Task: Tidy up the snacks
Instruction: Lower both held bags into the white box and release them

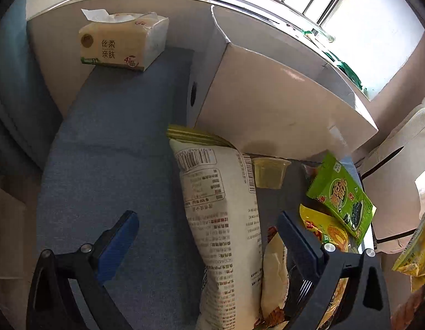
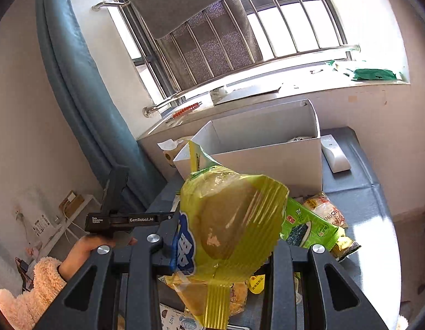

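My right claw (image 2: 212, 250) is pinching a yellow-green snack bag (image 2: 229, 228), which fills the lower middle of its view, lifted in front of the white cardboard box (image 2: 256, 162) at centre. Lower right of the bag, a green seaweed packet (image 2: 308, 225) lies on the blue worktop (image 2: 361, 192). My left claw (image 1: 209, 236) is spread wide with nothing gripped; a white printed snack bag (image 1: 220, 220) lies lengthwise between its fingers. A jelly cup (image 1: 270, 172) sits just right of that bag, and a tissue pack (image 1: 121, 42) sits upper left.
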A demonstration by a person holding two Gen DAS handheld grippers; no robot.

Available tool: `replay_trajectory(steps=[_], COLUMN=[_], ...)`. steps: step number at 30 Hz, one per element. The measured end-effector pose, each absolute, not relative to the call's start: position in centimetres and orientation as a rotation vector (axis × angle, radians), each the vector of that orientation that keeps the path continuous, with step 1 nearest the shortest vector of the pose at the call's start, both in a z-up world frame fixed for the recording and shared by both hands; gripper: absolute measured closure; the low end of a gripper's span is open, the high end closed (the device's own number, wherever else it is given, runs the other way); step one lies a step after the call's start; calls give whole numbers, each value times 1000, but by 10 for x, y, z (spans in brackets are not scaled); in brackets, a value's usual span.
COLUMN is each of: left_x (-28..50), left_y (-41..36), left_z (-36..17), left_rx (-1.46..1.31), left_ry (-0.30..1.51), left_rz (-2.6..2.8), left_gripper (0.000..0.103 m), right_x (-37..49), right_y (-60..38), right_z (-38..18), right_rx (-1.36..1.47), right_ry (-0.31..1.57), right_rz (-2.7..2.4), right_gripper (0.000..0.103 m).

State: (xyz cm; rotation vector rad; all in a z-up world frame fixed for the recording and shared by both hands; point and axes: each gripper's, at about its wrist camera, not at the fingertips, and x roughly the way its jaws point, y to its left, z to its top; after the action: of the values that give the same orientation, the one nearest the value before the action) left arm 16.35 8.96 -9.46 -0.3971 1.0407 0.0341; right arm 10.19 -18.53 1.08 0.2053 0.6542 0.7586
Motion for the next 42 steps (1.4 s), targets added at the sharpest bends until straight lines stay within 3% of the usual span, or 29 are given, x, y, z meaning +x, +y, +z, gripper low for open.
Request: replay_trajectory(steps=[1, 2, 4, 11, 21, 27, 32, 39, 40, 41, 42], left_x=[167, 169, 168, 143, 121, 175, 250, 321, 328, 333, 335], left_y=[86, 83, 83, 81, 100, 79, 66, 75, 78, 80, 83], left_z=[-99, -104, -109, -76, 28, 78, 88, 61, 56, 50, 45], left_rx=[-377, -361, -400, -282, -197, -168, -159, -226, -235, -245, -253], left_ry=[1055, 1069, 1063, 906, 635, 571, 581, 671, 685, 710, 733], left_rz=[26, 18, -3, 43, 67, -23, -51, -38, -34, -25, -14], left_gripper=[19, 41, 62, 68, 68, 68, 68, 63, 53, 27, 12], right_x=[99, 98, 98, 108, 129, 206, 275, 340, 345, 348, 351], right_y=[-189, -195, -203, -214, -192, -167, -133, -108, -106, -105, -107], right_z=[6, 1, -9, -21, 4, 37, 49, 26, 23, 21, 20], right_rx=[212, 224, 252, 283, 196, 190, 142, 113, 105, 106, 117], right_ry=[665, 676, 708, 725, 651, 628, 624, 749, 759, 773, 775], right_rz=[753, 743, 734, 719, 744, 723, 648, 567, 564, 552, 540], right_gripper=[66, 66, 66, 66, 66, 66, 66, 65, 65, 56, 26])
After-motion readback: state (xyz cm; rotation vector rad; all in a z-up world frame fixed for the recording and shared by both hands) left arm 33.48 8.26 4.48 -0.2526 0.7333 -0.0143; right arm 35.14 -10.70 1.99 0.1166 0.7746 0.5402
